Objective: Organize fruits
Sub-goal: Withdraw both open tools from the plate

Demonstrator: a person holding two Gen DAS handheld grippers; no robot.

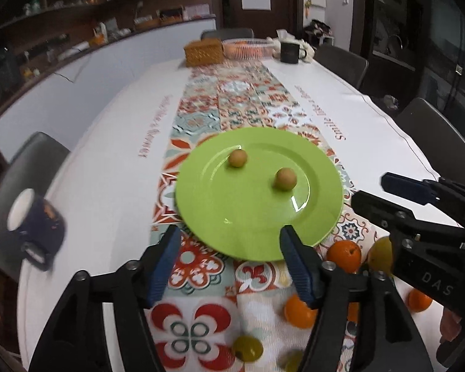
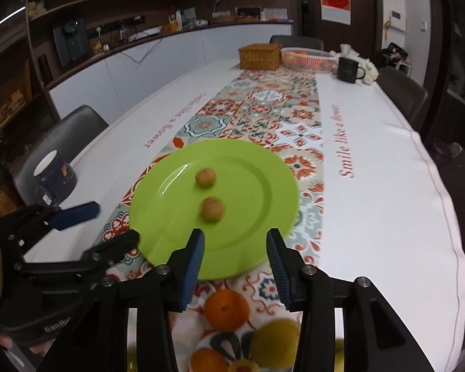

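Note:
A green plate [image 1: 201,217] [image 2: 158,217] lies on the patterned table runner with two small tan round fruits [image 1: 238,158] [image 1: 284,179] on it, also seen as fruits [image 2: 205,177] [image 2: 212,209]. My left gripper [image 1: 230,234] is open over the plate's near rim with nothing between its fingers. My right gripper [image 2: 235,235] is open too, empty, over the same rim just to the right. Oranges [image 1: 344,255] [image 2: 227,308] and yellow-green fruits [image 1: 248,348] [image 2: 276,341] lie loose on the runner below both grippers.
A navy mug [image 1: 37,226] [image 2: 55,175] stands at the table's left edge. At the far end are a wicker box [image 2: 260,55], a pink basket [image 2: 307,59] and a black mug [image 2: 348,68]. Chairs ring the table.

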